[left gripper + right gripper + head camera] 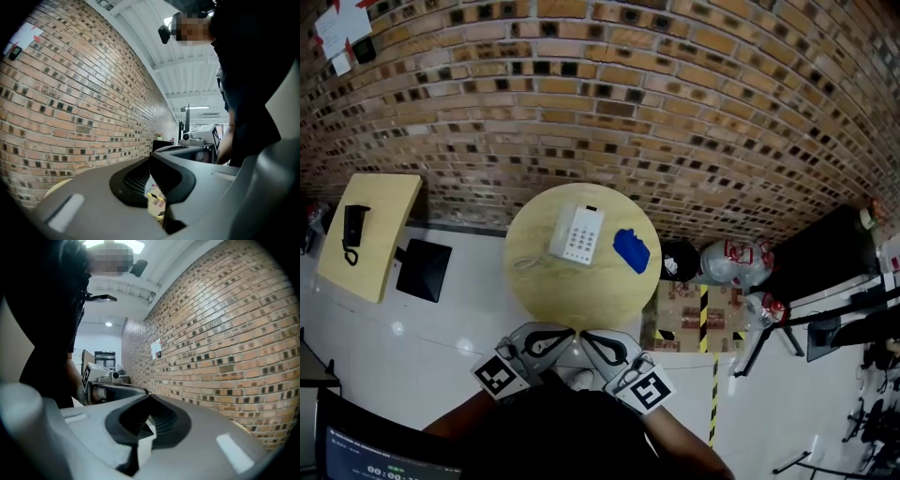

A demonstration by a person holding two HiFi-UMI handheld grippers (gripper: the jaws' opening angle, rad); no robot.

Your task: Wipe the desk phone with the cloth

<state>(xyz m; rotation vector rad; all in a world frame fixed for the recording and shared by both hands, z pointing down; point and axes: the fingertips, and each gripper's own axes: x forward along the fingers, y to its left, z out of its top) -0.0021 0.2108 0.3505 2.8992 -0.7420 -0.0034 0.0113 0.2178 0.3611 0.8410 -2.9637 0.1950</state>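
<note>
A white desk phone (577, 233) lies on the round wooden table (581, 298), its cord trailing off to the left. The blue cloth (632, 250) sits crumpled just right of the phone. Both grippers are held close to the person's body, short of the table's near edge and well away from phone and cloth. My left gripper (569, 331) (151, 158) is shut with nothing between its jaws. My right gripper (585, 335) (150, 397) is shut and empty too. Their tips almost meet, pointing at each other.
A brick wall (609, 103) runs behind the table. At the left stands a square wooden table (384, 187) with a black handset (353, 230), and a black panel (423, 269) beside it. Right of the round table are a cardboard box (689, 314), wrapped bottles (731, 262) and a black desk (820, 253).
</note>
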